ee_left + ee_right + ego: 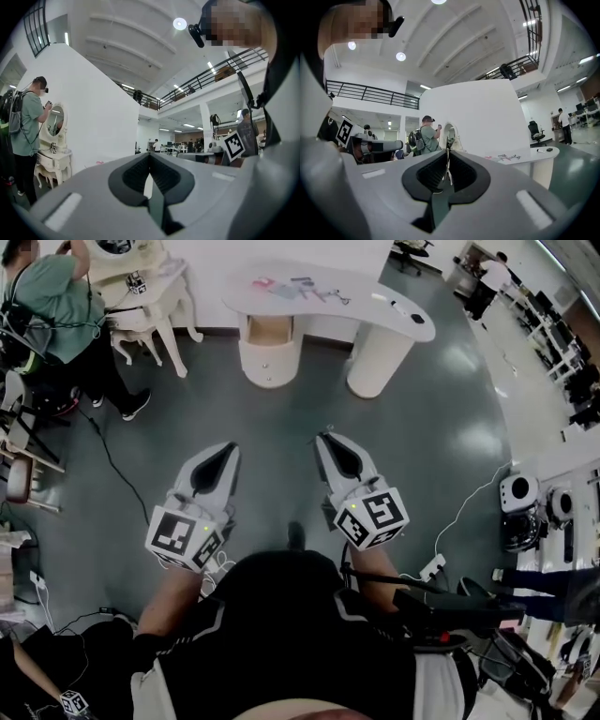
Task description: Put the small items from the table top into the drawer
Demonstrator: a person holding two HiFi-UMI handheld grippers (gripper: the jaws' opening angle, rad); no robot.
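Small items (292,287) lie scattered on the white tabletop (370,320), far across the dark floor (281,418). Left gripper (231,448) and right gripper (322,438) hang side by side near the person's body, well apart from the tabletop. Both pairs of jaws are pressed together and hold nothing.

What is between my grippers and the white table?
Only bare floor, as the head view shows. The left gripper and right gripper are shut, empty, short of the table.
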